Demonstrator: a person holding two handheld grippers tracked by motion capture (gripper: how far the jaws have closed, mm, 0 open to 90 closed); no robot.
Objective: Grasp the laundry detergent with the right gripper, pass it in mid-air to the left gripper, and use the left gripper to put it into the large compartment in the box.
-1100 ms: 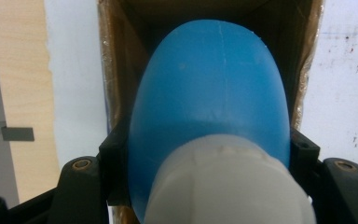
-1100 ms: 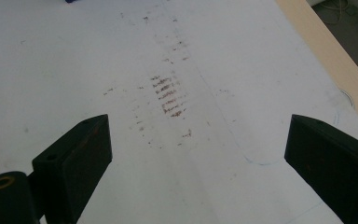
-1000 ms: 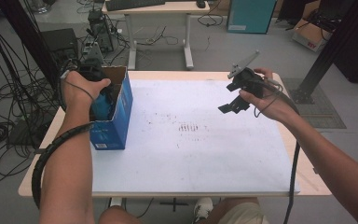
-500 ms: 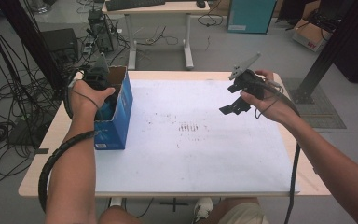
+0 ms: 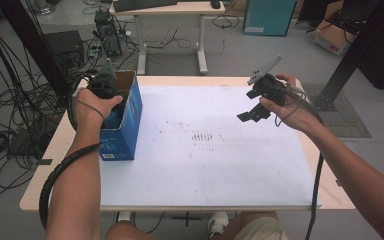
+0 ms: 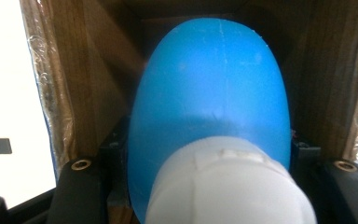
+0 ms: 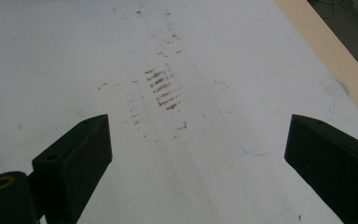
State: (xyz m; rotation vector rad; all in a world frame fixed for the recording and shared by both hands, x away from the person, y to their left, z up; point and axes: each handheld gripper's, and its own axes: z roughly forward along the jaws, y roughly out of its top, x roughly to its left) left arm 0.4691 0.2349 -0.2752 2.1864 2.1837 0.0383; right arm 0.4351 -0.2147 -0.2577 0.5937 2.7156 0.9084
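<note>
1. The blue bottle [image 6: 209, 93], white cap toward the camera, sits inside the blue carton [image 5: 122, 127] at the table's left edge.
2. The left gripper [image 5: 111, 102] reaches into the carton, jaws clamped on the bottle.
3. The right gripper [image 5: 250, 114] hovers over the white mat [image 5: 220, 165], jaws wide, empty.
4. Judged step: extraction; next, lift straight up clear of the carton walls.

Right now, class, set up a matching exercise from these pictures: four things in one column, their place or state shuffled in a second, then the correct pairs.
Things:
1. blue bottle
2. left gripper
3. right gripper
4. blue box

Places or states:
A. open, held above the white sheet
B. standing at the table's left edge
C. shut on the bottle, down inside the box
D. clamped between two black jaws, white cap toward the camera

Pairs: 1-D, 2-C, 3-A, 4-B
</note>
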